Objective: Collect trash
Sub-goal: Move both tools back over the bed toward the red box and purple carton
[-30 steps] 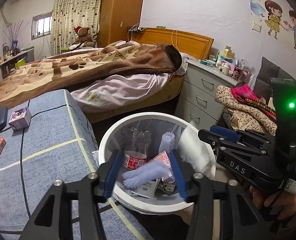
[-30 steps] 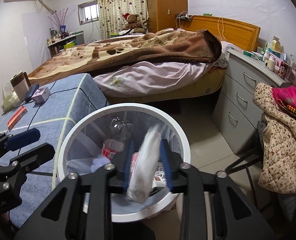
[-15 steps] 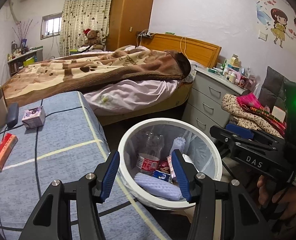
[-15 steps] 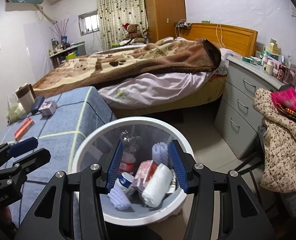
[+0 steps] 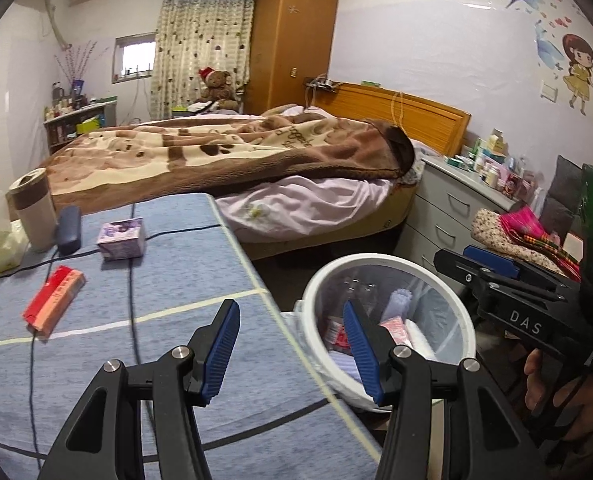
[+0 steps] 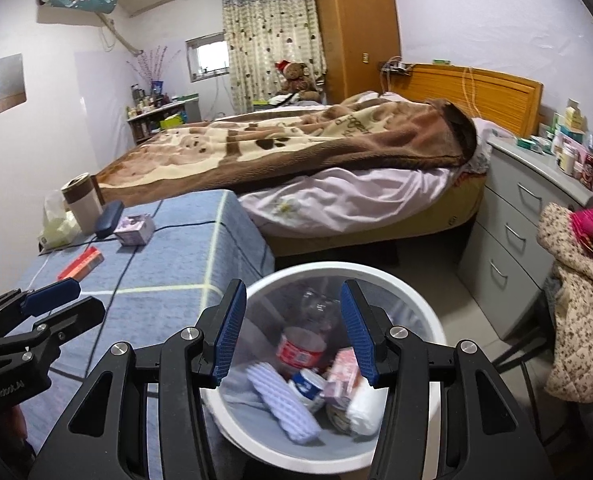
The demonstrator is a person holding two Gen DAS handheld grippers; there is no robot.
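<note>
We are seeing the bin point(image 6: 416, 292) sitting on the floor just right of the counter point(image 6: 168, 264), with a bottle point(image 6: 300, 344), a carton point(image 6: 342, 372) and other trash lying in it. On the counter's far left a cup point(image 5: 32, 208), a case point(image 5: 68, 229) and a small box point(image 5: 122, 239) are standing together; a flat packet point(image 5: 54, 299) is lying nearer. The bed point(image 6: 296, 160) is lying behind both, and the dresser point(image 6: 524, 216) is standing right of it.

Bedroom with pale walls; a bed point(image 6: 336, 168) under a brown blanket, wooden wardrobe point(image 6: 356, 28) and curtained window point(image 6: 208, 56) behind it, grey drawers point(image 6: 528, 216) beside its headboard.
</note>
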